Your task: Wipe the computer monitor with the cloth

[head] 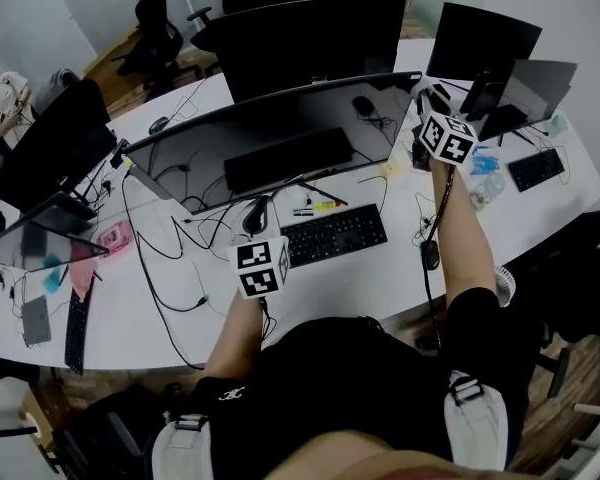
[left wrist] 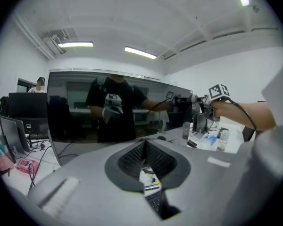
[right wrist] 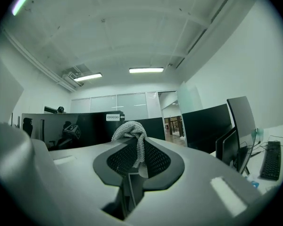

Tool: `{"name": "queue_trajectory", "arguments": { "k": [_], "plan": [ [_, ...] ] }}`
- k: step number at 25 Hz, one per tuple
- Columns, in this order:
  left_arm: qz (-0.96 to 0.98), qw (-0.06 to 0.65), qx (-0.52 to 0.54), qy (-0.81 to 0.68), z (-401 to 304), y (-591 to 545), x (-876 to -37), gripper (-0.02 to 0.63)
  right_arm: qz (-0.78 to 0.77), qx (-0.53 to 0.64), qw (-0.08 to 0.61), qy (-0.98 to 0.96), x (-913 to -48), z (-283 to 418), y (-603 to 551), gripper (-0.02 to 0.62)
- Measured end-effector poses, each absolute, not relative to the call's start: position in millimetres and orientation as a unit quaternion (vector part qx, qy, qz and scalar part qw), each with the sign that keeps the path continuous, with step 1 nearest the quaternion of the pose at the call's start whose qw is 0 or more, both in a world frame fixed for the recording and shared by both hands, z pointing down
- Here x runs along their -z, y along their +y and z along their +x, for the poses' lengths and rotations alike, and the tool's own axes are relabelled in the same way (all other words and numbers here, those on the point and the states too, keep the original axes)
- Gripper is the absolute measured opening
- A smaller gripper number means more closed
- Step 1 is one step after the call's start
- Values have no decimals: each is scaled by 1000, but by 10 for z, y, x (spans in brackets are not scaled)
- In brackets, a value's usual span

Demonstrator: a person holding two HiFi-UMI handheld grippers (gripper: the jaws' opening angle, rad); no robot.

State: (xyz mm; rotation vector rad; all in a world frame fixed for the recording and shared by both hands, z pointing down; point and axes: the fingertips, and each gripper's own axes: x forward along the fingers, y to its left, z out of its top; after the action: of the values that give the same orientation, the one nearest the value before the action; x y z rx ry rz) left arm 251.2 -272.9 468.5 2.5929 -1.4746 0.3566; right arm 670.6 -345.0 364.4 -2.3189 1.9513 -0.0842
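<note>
A wide curved monitor (head: 280, 148) with a dark screen stands across the middle of the white desk (head: 380, 283). My right gripper (head: 425, 98) is up at the monitor's top right corner, shut on a grey knitted cloth (right wrist: 129, 131) that bunches above its jaws. In the right gripper view the dark screen (right wrist: 61, 126) lies to the left and reflects the marker cube. My left gripper (head: 256, 215) is low in front of the screen's lower middle, above the keyboard. Its jaws are shut with nothing held (left wrist: 145, 146). The screen (left wrist: 85, 107) fills the left gripper view and reflects the person.
A black keyboard (head: 335, 235) lies in front of the monitor among loose cables. Another monitor (head: 310, 38) stands behind, more screens at the right (head: 480, 43) and left (head: 55, 153). A water bottle (head: 485, 183) and a second keyboard (head: 536, 168) sit at the right.
</note>
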Motion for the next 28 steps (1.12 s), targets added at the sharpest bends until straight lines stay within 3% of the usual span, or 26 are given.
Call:
{"name": "queue_trajectory", "arguments": {
  "k": [8,19,28],
  "plan": [
    [862,62,-110,-490,2500,-2717,-4599,51,-767,3,62,639,-3358,6698,-3384,34],
    [866,73,-101,-484,2373,-2646,-4623,51,-780,-60,4,623,-3048,6509,-3310,34],
    [865,77,-104,-484,2091,-2636,-4623,51,-750,-83,-38,655,-2988,5927,-3391,34]
  ]
}}
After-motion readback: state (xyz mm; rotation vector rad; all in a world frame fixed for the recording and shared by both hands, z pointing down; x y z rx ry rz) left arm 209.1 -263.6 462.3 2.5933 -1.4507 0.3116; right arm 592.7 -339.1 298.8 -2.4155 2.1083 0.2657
